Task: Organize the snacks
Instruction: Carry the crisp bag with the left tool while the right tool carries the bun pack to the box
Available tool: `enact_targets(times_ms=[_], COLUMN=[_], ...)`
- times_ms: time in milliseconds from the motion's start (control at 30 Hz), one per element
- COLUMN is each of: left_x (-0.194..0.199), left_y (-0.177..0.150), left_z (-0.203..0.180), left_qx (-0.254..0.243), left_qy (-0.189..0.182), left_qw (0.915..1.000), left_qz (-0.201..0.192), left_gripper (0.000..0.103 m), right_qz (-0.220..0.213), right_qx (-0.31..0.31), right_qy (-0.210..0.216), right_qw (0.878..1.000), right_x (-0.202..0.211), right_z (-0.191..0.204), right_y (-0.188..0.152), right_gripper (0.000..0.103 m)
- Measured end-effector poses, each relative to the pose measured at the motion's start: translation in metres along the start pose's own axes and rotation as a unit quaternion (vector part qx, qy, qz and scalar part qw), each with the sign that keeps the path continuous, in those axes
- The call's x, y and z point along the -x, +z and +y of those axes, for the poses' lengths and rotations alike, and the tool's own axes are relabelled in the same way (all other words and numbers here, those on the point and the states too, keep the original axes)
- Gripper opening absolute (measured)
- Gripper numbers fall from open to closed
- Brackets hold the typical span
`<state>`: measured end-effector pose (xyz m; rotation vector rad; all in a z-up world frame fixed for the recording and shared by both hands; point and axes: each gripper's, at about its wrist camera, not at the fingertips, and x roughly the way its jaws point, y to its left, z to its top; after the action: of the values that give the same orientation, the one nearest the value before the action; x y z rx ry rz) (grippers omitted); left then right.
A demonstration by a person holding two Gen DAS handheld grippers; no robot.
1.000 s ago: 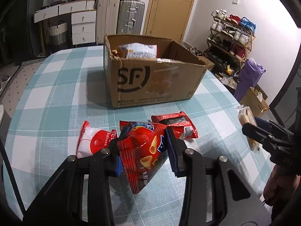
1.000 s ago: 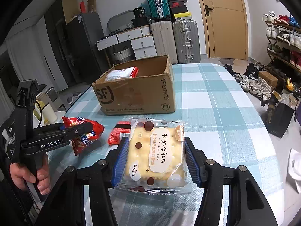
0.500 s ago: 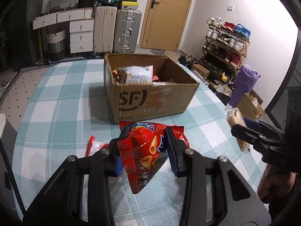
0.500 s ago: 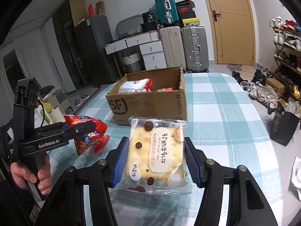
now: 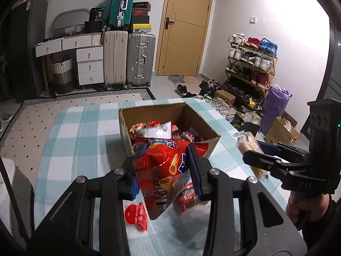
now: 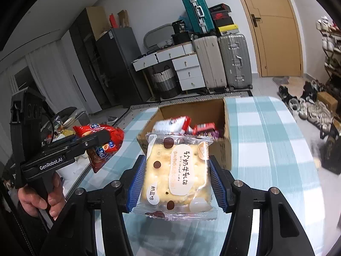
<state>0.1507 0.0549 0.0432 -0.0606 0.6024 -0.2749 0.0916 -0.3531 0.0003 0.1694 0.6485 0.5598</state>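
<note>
I hold two snacks: my left gripper [image 5: 165,166] pinches one red chip bag [image 5: 164,170], my right gripper [image 6: 177,177] clamps one nougat cake pack [image 6: 178,175]. One cardboard box [image 6: 226,147] sits just ahead of both, its contents partly hidden. Two red packets [image 5: 136,215] lie below my left fingers, blurred.

We see a red chip bag [image 5: 164,170] pinched upright between the left tool's pads, hanging clear above the tabletop. A clear-wrapped nougat cake [image 6: 177,175], pale with brown dots, sits flat between the right tool's pads. Beyond both stands an open cardboard box [image 5: 204,123] with packets inside. Two red packets [image 5: 136,215] lie on the checked cloth.
</note>
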Motion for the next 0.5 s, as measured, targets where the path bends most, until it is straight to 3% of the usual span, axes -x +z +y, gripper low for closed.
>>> enact_targets(times_ms=[267,500], left_x=[-0.017,-0.052], left_y=[0.050,0.098], left_z=[-0.006,-0.004], left_qx=[-0.006,-0.014], left_qy=[-0.021,-0.011], left_qw=[0.9997,0.9997], left_qz=[0.008,0.018], left_gripper=[0.035,0.035], right_qz=[-0.004,0.000], right_qx=[0.049,0.076], right_qy=[-0.020,-0.031], right_qw=[0.999,0.997], right_x=[-0.017,-0.037], right_z=[0.009,0.008], right_y=[0.048,0.088], right_gripper=[0.057,0.057])
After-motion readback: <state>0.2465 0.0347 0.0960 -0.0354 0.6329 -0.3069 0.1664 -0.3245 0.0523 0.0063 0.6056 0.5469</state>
